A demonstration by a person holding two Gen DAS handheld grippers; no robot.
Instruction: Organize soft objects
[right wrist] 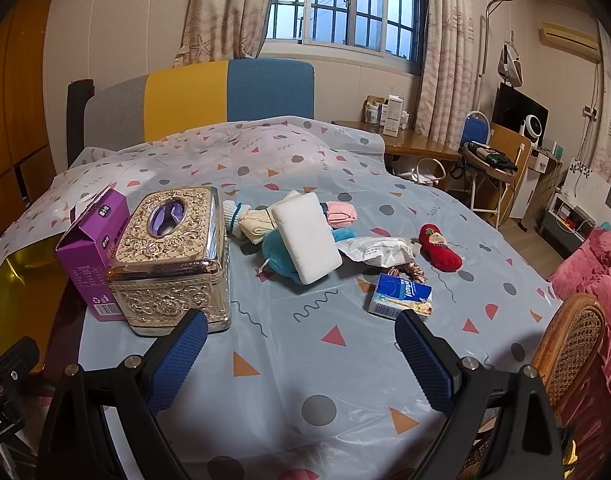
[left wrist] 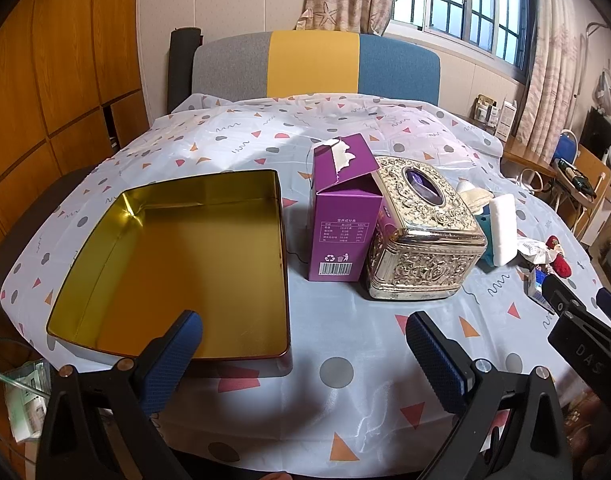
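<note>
Both grippers hover over the worktop (right wrist: 305,360) with jaws spread and nothing between them. The left gripper (left wrist: 303,344) faces the open gold tin (left wrist: 177,264); the right gripper (right wrist: 301,344) faces the soft pile: white sponge (right wrist: 305,236), teal cloth (right wrist: 279,252), red sock (right wrist: 439,250), and tissue pack (right wrist: 401,294) nearest its right jaw.

Ahead of gripper: barred window (right wrist: 345,4), patterned curtains (right wrist: 445,60), grey-yellow-blue sofa back (left wrist: 313,64); orange wooden cabinets (left wrist: 57,60) left.
</note>
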